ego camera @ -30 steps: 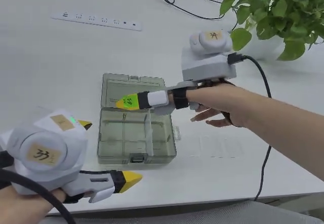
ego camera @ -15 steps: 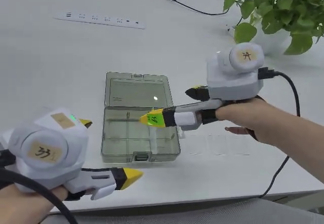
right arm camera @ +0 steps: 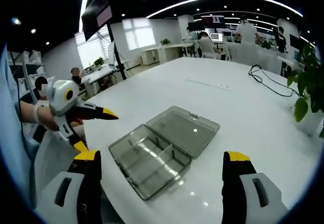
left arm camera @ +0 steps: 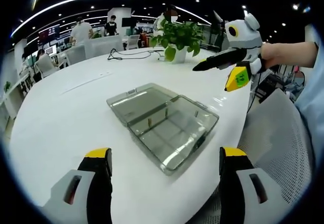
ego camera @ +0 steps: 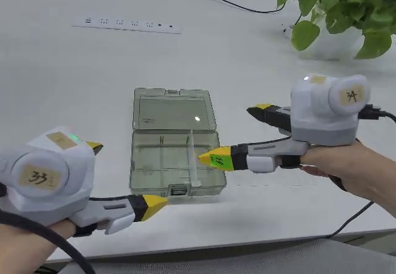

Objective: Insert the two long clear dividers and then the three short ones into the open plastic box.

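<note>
**Q:** Where is the clear divider (ego camera: 193, 160)?

**A:** Upright inside the open plastic box (ego camera: 143, 162), right of centre. The box lies on the bench (ego camera: 74, 88).

**Q:** What changed?

**A:** The right hand-held gripper (ego camera: 230, 133), over the box a second ago, has drawn back to the right, jaws released and empty. The left hand-held gripper (ego camera: 128, 173) waits released too. The divider looks seated, so the next can be fetched.

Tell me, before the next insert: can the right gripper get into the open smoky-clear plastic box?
Probably yes: the right gripper hangs open and empty by the smoky-clear plastic box, whose lid lies flat back; the left gripper stands off opposite.
</note>
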The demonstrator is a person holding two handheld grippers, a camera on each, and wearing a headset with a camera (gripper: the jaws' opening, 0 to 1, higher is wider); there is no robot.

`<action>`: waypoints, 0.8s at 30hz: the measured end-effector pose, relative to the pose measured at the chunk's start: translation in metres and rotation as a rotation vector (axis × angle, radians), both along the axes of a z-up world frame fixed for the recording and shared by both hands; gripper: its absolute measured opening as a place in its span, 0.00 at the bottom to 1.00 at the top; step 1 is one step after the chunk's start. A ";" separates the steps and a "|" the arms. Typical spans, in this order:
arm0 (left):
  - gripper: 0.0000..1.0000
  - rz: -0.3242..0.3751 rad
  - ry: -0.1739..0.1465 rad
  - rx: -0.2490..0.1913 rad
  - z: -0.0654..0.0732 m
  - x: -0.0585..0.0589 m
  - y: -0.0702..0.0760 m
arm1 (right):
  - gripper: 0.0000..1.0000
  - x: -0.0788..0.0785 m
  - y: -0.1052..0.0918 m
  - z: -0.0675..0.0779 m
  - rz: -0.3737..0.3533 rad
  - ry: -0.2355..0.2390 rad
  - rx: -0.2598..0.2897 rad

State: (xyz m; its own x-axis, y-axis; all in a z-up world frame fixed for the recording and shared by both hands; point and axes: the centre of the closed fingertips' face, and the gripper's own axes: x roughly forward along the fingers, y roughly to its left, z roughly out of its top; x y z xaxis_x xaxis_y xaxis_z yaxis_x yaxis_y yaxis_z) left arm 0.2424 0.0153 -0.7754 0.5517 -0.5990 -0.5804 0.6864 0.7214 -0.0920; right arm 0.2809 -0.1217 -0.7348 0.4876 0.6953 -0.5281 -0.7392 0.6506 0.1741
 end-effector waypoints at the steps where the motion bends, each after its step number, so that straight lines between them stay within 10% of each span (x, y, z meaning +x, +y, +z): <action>1: 0.89 0.012 0.000 -0.001 0.000 0.002 0.003 | 1.00 -0.001 -0.006 -0.002 -0.003 0.001 0.004; 15: 0.88 0.188 0.039 0.017 0.000 0.021 0.054 | 1.00 -0.016 -0.033 -0.003 -0.008 -0.045 0.042; 24: 0.87 0.239 0.109 0.107 -0.018 0.025 0.088 | 1.00 -0.023 -0.038 -0.006 -0.007 -0.065 0.060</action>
